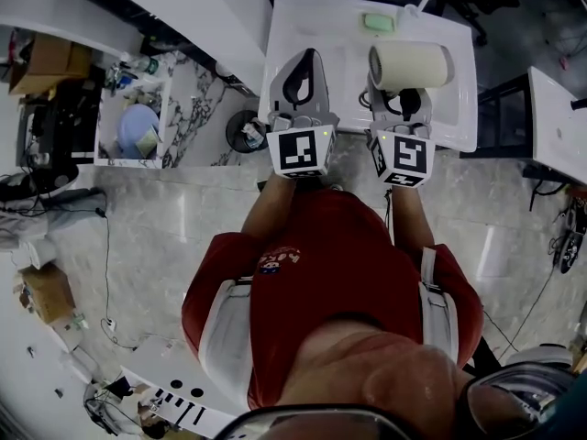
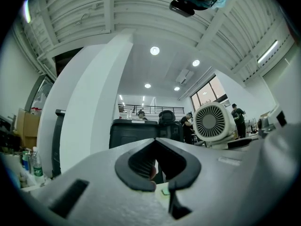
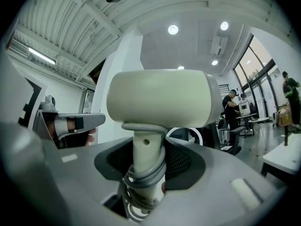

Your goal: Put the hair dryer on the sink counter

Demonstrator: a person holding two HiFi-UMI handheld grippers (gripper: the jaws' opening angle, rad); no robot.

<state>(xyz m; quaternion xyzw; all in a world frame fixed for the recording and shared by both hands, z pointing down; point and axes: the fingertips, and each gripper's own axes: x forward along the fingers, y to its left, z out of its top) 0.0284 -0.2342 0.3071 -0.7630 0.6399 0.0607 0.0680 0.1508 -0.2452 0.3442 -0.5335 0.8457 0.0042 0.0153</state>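
- Cream plastic hair dryer (image 1: 410,65) shows upper centre-right in the head view, over the white sink worktop (image 1: 461,108)
- Right claw (image 3: 146,161) clamps its cord-wrapped handle (image 3: 143,147); left claw (image 2: 155,142) is closed, empty
- Likely light, rigid, top-heavy; the handle is the sound hold

Showing cream hair dryer (image 1: 410,65), grey cord (image 3: 141,180), white sink counter (image 1: 307,21), red shirt (image 1: 330,246), grey-veined marble floor (image 1: 174,218).

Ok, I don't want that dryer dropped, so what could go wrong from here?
The right gripper pinches the hair dryer by its handle, over the wound cord, with the bulky head above the grip, so it might twist or slip. Set down on the sink counter, it could knock the green soap or tip over.
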